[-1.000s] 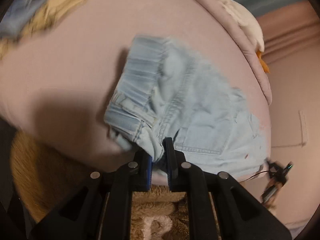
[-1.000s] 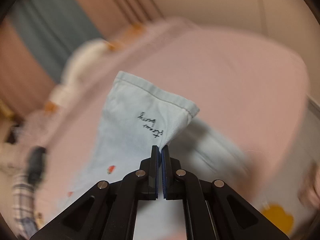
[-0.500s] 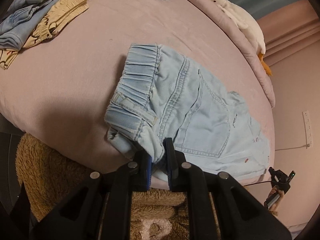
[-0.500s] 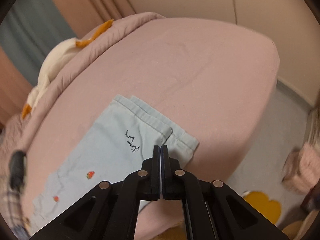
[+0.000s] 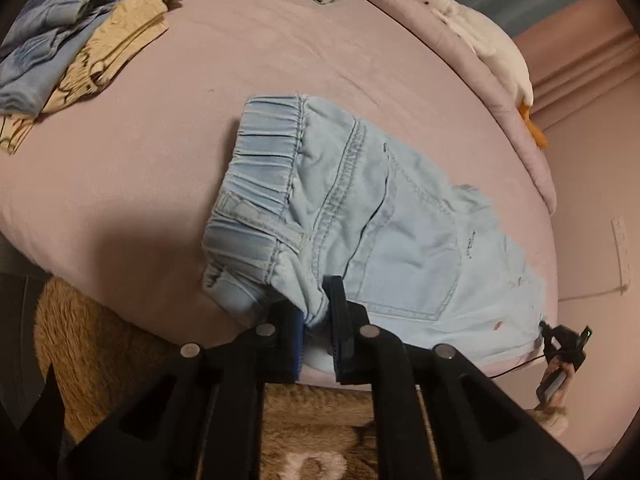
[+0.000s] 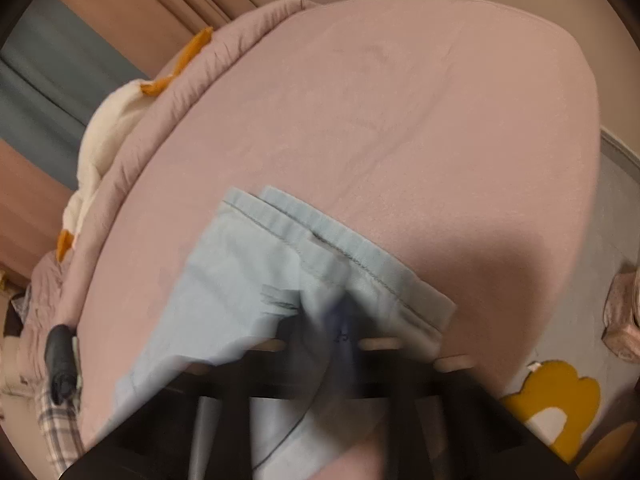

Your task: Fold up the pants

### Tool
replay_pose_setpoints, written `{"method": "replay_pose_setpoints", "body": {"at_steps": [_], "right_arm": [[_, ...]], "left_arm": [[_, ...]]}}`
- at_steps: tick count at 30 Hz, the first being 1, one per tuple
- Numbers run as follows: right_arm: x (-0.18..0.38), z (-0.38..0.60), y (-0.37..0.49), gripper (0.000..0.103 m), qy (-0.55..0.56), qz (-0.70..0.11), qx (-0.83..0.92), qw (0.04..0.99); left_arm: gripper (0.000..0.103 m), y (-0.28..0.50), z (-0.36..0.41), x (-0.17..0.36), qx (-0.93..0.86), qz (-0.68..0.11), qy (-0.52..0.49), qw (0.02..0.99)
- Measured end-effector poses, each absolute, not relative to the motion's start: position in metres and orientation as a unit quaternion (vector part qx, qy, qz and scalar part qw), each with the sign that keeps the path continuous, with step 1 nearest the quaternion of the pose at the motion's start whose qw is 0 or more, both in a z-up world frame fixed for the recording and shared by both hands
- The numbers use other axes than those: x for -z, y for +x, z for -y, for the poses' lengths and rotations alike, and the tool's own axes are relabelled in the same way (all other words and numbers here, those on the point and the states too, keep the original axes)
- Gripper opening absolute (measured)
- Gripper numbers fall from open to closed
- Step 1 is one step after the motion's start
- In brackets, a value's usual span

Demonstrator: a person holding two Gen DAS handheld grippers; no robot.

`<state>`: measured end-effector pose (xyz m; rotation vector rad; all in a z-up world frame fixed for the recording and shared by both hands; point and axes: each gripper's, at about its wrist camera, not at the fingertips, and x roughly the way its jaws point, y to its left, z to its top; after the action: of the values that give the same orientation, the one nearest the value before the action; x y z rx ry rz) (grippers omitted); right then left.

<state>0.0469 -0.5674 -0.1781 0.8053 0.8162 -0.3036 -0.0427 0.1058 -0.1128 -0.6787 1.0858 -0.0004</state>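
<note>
Pants [image 5: 384, 220] made of light blue denim lie flat on the pink bed [image 5: 200, 160], close to its near edge, already doubled so one leg sits on top of the other. The left gripper [image 5: 316, 320] is pinching a bunched bit of cloth at the waistband [image 5: 260, 184] corner, its two black fingers [image 5: 336, 304] squeezed onto the fabric. The right gripper [image 6: 340, 340] is down at the leg hems [image 6: 340, 256], but that view is smeared with blur, so I cannot tell if it is pinching the cloth or spread apart (the fingers just look like a dark smudge). What could go wrong? The pants sit near the bed's edge, so a hard tug could slide them off onto the brown rug [image 5: 100, 340]. The two legs do not line up quite right at the hems, so the next fold could come out crooked. If only the top layer gets pinched, the bottom leg may stay behind and bunch up.
</note>
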Motion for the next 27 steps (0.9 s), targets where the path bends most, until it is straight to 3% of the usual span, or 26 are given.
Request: {"method": "replay_pose_setpoints", "body": {"at_steps": [6, 12, 14, 15, 16, 17, 20, 24, 27], "right_arm": [[0.136, 0.565, 0.005, 0.006, 0.349, -0.328, 0.173, 0.860], [0.182, 0.563, 0.028, 0.006, 0.316, -0.417, 0.197, 0.829], [0.170, 0.551, 0.029, 0.012, 0.286, -0.419, 0.211, 0.836], [0.160, 0.542, 0.029, 0.026, 0.269, -0.422, 0.214, 0.839], [0.149, 0.534, 0.029, 0.043, 0.256, -0.416, 0.212, 0.846], [0.134, 0.521, 0.030, 0.048, 0.237, -0.405, 0.202, 0.860], [0.095, 0.472, 0.039, 0.049, 0.203, -0.397, 0.130, 0.885], [0.071, 0.380, 0.072, 0.049, 0.188, -0.414, -0.041, 0.890], [0.076, 0.305, 0.103, 0.050, 0.163, -0.447, -0.145, 0.868]], "left_arm": [[0.011, -0.054, -0.101, 0.101, 0.025, -0.505, -0.306, 0.807], [0.014, -0.042, -0.091, 0.131, -0.005, -0.537, -0.272, 0.799], [0.028, -0.041, -0.091, 0.120, 0.005, -0.536, -0.258, 0.804], [0.042, -0.041, -0.094, 0.113, 0.004, -0.532, -0.252, 0.809], [0.049, -0.041, -0.096, 0.107, 0.003, -0.526, -0.251, 0.813], [0.052, -0.041, -0.100, 0.100, 0.004, -0.517, -0.252, 0.818], [0.068, -0.033, -0.116, 0.088, 0.010, -0.485, -0.272, 0.831], [0.069, -0.004, -0.128, 0.080, -0.002, -0.471, -0.273, 0.839], [0.077, 0.018, -0.132, 0.083, 0.019, -0.461, -0.263, 0.847]]}}
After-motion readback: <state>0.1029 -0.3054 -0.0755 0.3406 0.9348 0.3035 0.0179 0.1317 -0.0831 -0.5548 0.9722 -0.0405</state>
